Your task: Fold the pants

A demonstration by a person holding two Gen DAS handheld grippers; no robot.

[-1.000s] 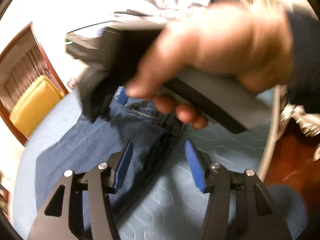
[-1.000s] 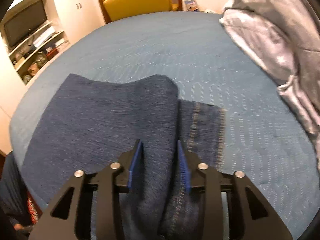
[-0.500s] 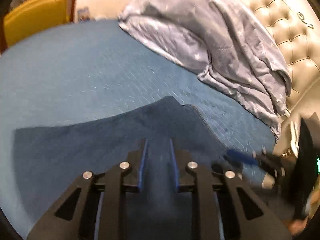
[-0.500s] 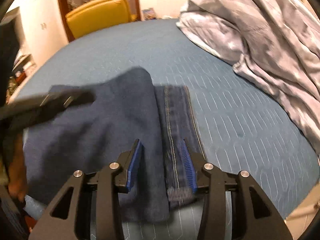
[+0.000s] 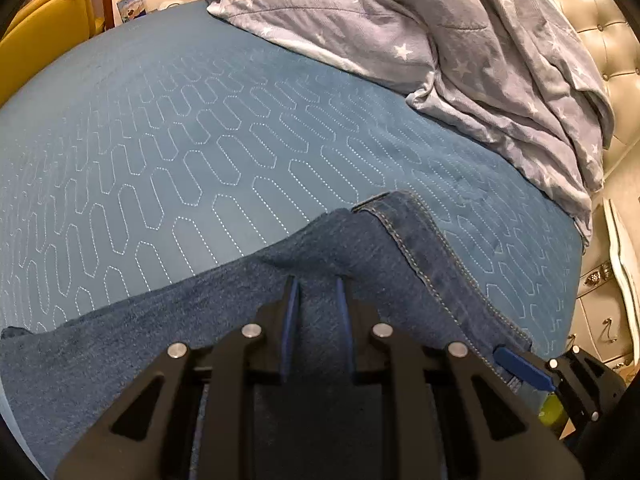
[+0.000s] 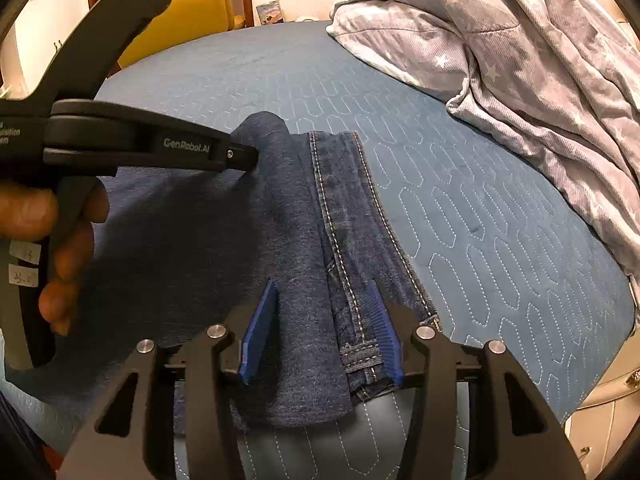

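Blue quilted bedspread (image 5: 200, 128) across the bed. Rumpled grey star-print duvet (image 5: 480, 40) heaped at its far right, against a cream tufted headboard (image 5: 600, 20). Yellow chair (image 6: 188, 12) beyond the far edge. White drawers (image 5: 604, 280) beside the bed.

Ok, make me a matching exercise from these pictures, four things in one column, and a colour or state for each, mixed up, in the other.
1. jeans
2. duvet
3. chair
4. right gripper

a. yellow
b. open
c. grey with white stars
d. dark blue, lying on the bed

Pairs: 1-d, 2-c, 3-a, 4-b
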